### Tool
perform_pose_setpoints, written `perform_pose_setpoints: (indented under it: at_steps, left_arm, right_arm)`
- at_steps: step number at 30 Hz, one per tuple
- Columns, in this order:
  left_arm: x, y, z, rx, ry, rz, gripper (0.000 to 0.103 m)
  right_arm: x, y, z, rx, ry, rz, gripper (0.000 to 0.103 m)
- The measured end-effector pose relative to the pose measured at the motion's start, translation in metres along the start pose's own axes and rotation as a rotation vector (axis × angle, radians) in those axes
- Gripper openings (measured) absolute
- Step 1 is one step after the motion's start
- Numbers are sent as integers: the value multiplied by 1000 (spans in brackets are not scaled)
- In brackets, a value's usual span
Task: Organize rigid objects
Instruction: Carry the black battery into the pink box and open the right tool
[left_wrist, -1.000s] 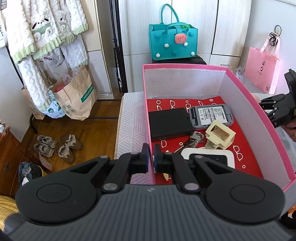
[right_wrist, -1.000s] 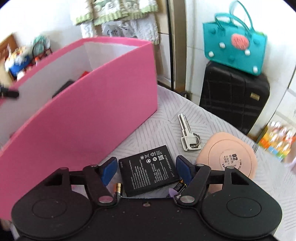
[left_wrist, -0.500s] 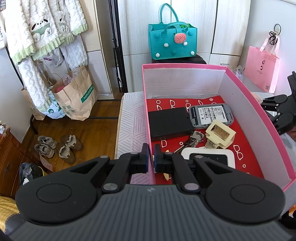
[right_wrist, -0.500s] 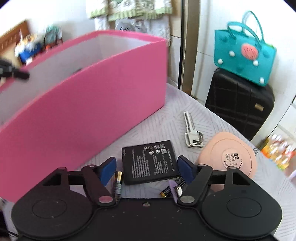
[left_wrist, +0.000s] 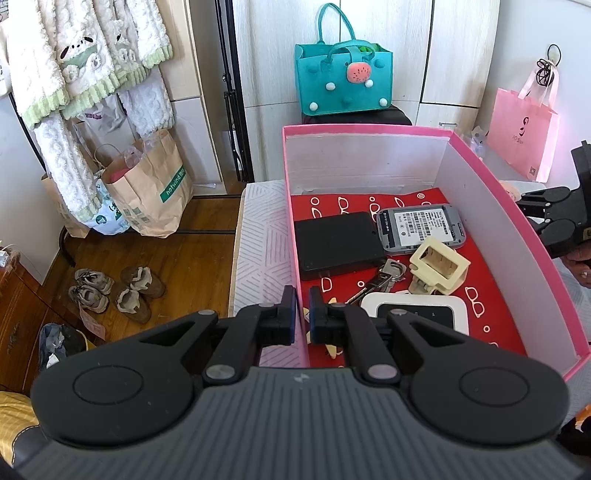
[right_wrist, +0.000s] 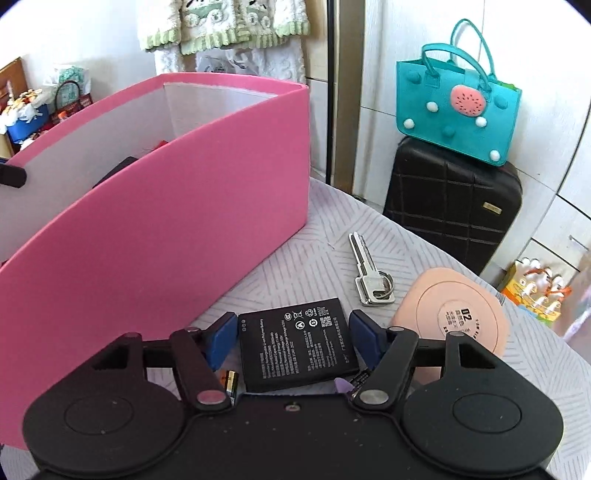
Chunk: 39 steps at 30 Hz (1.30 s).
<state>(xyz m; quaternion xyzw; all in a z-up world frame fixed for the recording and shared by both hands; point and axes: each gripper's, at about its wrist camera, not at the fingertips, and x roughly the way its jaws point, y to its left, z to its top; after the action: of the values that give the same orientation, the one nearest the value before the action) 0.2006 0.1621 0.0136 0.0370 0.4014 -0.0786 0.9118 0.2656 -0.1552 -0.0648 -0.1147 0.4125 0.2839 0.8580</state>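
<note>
Left gripper (left_wrist: 302, 314) was clamped on the near wall of the pink box (left_wrist: 524, 225); right gripper (right_wrist: 289, 334) was spread wide, its blue pads (right_wrist: 221, 338) flanking the flat black battery (right_wrist: 297, 343) on the tabletop just beside the box; silver key (right_wrist: 367, 273) and peach disc (right_wrist: 456, 315) lay near it.

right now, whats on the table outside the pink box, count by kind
flat black battery: 1
key: 1
peach round disc: 1
small cylinder batteries: 2 seen, partly under the right gripper
purple bit: 1
total: 6
</note>
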Motion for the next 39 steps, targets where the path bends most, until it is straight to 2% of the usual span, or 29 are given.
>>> perform_pose_setpoints:
  at_steps: [5, 9, 11, 20, 24, 27, 29, 34, 39]
  left_arm:
    - [0, 0, 0, 1, -2, 6, 6]
    - [0, -4, 0, 17, -5, 23, 6]
    - [0, -6, 0, 23, -6, 31, 6]
    - [-1, -8, -1, 22, -16, 42, 6]
    - [-1, -8, -1, 25, -14, 44, 6]
    - [-2, -9, -1, 33, -16, 46, 6]
    - [-3, -9, -2, 40, -17, 50, 5]
    - [-5, -9, -2, 37, -16, 52, 4]
    - [-6, -10, -4, 38, -19, 60, 3]
  right_arm:
    - [-1, 2, 0, -20, 24, 2, 70]
    - [-3, 7, -5, 0, -4, -24, 70]
    - [-7, 8, -7, 13, -17, -10, 70]
    - [-60, 30, -1, -29, -168, -50, 70]
    - [-94, 43, 9, -45, -258, -25, 70]
    - [-113, 58, 17, -71, -305, 33, 70]
    - [-116, 71, 21, -127, -297, 83, 70]
    - [-100, 107, 34, -260, -195, 202, 70]
    - [-77, 131, 39, -358, -70, 232, 70]
